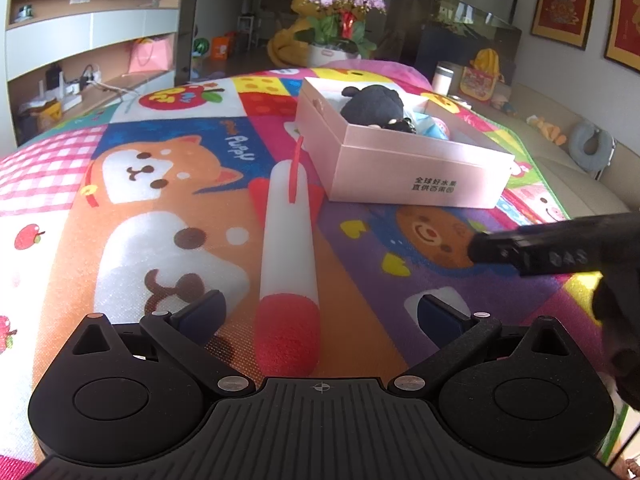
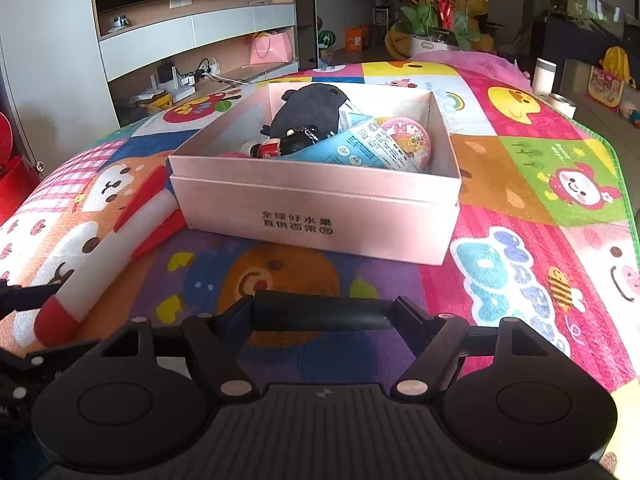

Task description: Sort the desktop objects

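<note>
A white foam rocket with a red nose and red fins (image 1: 286, 248) lies on the colourful cartoon mat, its nose between the wide-apart fingers of my open left gripper (image 1: 320, 316). It also shows at the left of the right wrist view (image 2: 100, 256). My right gripper (image 2: 322, 316) is shut on a black bar-shaped object (image 2: 320, 314), held crosswise above the mat; that object shows at the right of the left wrist view (image 1: 560, 248). A pink cardboard box (image 2: 320, 216) stands ahead, holding a black plush toy (image 2: 308, 110), a blue packet (image 2: 360, 146) and small items. The box shows in the left wrist view too (image 1: 416, 172).
The cartoon mat (image 2: 540, 200) covers the whole table. A flower pot with purple flowers (image 1: 340, 20) stands beyond the far edge. A shelf unit with a TV (image 2: 188, 20) is at the back left, a sofa (image 1: 580, 168) at the right.
</note>
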`<act>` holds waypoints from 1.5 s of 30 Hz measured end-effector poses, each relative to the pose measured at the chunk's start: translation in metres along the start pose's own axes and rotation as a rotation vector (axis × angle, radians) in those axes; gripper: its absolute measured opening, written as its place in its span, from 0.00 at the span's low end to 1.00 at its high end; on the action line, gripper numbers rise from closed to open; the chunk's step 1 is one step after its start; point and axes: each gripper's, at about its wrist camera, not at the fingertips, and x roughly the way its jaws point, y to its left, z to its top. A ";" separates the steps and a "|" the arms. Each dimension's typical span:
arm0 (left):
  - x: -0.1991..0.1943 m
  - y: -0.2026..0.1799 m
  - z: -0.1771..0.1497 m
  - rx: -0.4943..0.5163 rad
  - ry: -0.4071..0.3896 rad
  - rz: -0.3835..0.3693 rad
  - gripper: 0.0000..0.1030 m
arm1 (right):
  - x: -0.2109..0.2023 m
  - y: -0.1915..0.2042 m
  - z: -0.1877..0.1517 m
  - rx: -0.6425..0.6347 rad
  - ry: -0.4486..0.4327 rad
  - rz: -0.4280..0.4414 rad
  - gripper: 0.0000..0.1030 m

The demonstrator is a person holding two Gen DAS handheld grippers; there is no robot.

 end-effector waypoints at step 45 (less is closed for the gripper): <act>-0.028 -0.013 0.041 0.139 -0.078 0.064 0.31 | -0.020 0.010 -0.042 0.024 -0.075 -0.022 0.88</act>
